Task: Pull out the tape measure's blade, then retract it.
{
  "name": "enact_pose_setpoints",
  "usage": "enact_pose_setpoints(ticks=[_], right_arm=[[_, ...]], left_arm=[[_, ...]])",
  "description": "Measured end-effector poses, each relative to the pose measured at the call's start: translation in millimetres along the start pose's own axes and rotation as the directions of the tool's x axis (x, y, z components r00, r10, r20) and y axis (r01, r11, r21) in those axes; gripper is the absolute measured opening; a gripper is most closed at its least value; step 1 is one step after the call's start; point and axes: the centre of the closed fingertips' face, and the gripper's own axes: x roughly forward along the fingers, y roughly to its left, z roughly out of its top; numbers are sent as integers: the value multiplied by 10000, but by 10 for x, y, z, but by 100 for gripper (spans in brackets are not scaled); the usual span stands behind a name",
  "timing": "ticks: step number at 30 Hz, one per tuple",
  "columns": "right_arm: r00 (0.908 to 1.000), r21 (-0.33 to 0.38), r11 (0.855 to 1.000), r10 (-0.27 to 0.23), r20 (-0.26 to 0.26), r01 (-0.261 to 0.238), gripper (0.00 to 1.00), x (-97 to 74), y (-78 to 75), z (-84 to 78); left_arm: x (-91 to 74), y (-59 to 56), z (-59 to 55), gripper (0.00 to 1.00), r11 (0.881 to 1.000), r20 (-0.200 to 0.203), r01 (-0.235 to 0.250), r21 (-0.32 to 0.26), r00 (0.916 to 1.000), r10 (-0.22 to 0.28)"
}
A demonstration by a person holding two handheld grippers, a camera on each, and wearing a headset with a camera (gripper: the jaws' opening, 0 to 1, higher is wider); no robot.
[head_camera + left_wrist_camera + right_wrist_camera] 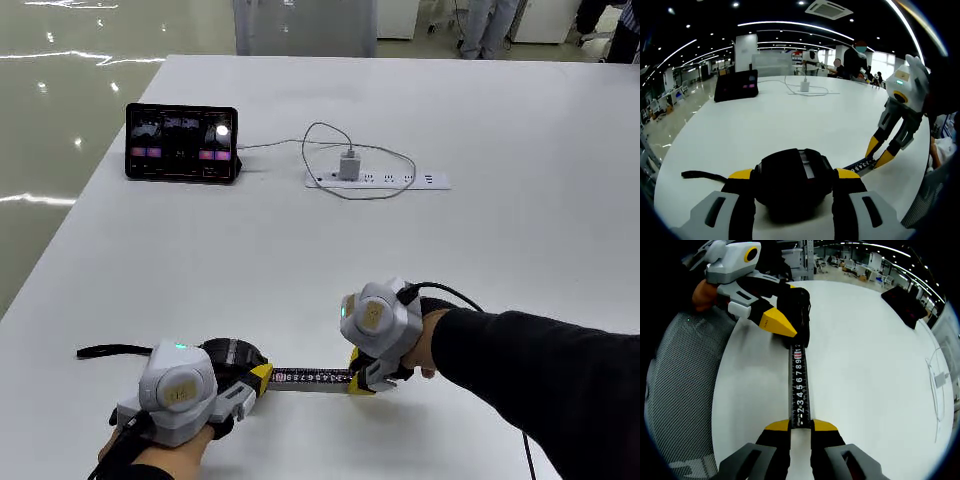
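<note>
A black tape measure case (233, 357) lies near the table's front edge, and my left gripper (255, 380) is shut on it; the case (792, 180) sits between the yellow-tipped fingers (742, 175). Its blade (310, 376) runs flat along the table to the right, a short length out. My right gripper (362, 380) is shut on the blade's end. In the right gripper view the numbered blade (799, 390) leads from my fingertips (800, 426) back to the case (796, 315). The right gripper (879, 160) also appears in the left gripper view, pinching the blade (862, 165).
A black strap (110, 351) trails left from the case. Farther back stand a tablet (181, 143) and a white power strip (380, 180) with a charger and cable. The white table (480, 230) has wide open surface. People stand beyond its far edge.
</note>
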Motion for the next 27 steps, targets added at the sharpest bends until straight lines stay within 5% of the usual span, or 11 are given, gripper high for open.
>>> enact_pose_setpoints(ticks=[27], right_arm=[[9999, -33, 10000, -85, 91, 85, 11, 53, -5, 108]], left_arm=[[0, 3, 6, 57, 9999, 2, 27, -155, 10000, -27]])
